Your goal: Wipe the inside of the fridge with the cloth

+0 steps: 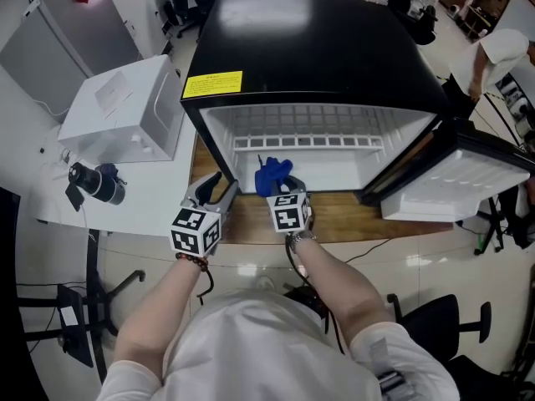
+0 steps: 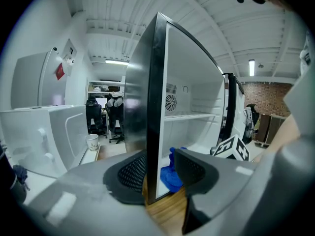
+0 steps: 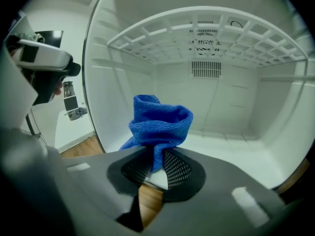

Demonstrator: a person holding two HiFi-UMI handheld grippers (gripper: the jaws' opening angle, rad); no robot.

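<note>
Right gripper [image 3: 157, 163] is clamped narrow on the blue cloth [image 3: 160, 124]; the pads pinch its lower fold. The cloth is bunched into 1 soft lump with its long axis upright, sticking up and forward out of the jaws. Fuzzy microfibre look, limp, rolled rim on top.

The cloth sits at the front edge of the fridge [image 1: 318, 48] opening, left of the middle, just above the white fridge floor [image 3: 231, 146]. I can't tell if it touches the floor yet.

Key relation: the floor and back wall lie straight ahead of and slightly below the right gripper. Likely next step is to lower the cloth and push inward. The right hand is the nearer 1 and the only 1 carrying the cloth.

Left gripper [image 2: 158, 170] has its jaws wide, straddling the front edge of the fridge's left wall. A gap shows at the right pad, so it reads as not gripping, no cloth in it.

Fridge: black glossy box outside, smooth white plastic inside, with 1 white wire shelf [image 3: 197, 38] high up and a vent on the back wall. The door [image 1: 456, 182] is swung open to the right, with a white moulded liner. The fridge stands on a wooden board [image 1: 334, 220]. A white boxy appliance [image 1: 125, 107] sits off its left side.

Wiping looks not yet started.
</note>
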